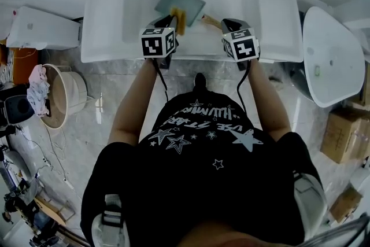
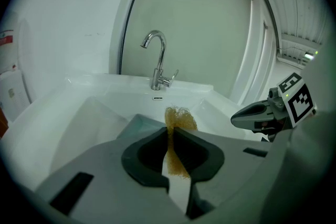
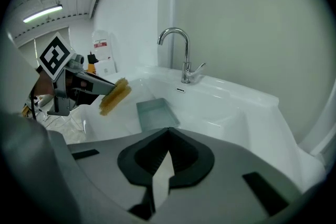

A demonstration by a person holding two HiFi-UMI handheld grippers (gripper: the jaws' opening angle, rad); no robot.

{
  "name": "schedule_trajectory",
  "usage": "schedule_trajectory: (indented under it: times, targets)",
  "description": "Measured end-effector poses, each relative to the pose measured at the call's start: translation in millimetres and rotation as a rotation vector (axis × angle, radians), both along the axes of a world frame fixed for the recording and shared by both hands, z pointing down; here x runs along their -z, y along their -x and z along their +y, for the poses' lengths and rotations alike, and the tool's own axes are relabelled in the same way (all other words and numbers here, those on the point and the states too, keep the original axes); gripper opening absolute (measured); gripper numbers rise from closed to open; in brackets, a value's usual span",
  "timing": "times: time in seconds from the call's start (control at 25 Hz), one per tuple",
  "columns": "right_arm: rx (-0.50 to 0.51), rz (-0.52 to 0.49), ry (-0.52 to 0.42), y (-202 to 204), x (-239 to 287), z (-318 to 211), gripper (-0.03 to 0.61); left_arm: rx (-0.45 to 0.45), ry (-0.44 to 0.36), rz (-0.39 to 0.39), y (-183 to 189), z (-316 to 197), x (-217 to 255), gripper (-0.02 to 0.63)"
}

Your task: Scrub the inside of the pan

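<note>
A grey-green square pan (image 1: 180,2) lies in the white sink (image 1: 277,20); it also shows in the right gripper view (image 3: 155,113). Its tan handle (image 1: 210,21) points toward my right gripper (image 1: 223,24). That gripper's jaws (image 3: 168,131) are shut, and nothing shows between them; the handle is hidden beneath. My left gripper (image 2: 172,131) is shut on a yellow mesh scrubber (image 2: 181,118), held over the pan's near edge (image 1: 179,19). From the right gripper view the scrubber (image 3: 114,96) hangs left of the pan.
A chrome faucet (image 2: 157,63) stands at the sink's back. On the floor are a beige tub (image 1: 58,95) at left, a white box (image 1: 40,26), a white oval fixture (image 1: 332,55) at right and cardboard boxes (image 1: 344,133).
</note>
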State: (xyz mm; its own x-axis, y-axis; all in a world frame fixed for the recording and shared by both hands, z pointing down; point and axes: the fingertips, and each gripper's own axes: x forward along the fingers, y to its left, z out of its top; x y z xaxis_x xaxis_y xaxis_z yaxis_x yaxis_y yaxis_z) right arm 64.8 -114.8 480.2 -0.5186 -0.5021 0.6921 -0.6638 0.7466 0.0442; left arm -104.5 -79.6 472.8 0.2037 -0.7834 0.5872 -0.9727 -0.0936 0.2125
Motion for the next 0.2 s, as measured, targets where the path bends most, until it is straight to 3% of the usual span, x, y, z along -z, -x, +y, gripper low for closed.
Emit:
schedule_trajectory:
  times: [0.2]
  targets:
    - [-0.019, 0.002, -0.004, 1, 6, 25, 0.006, -0.003, -0.004, 0.015, 2, 24, 6, 0.043]
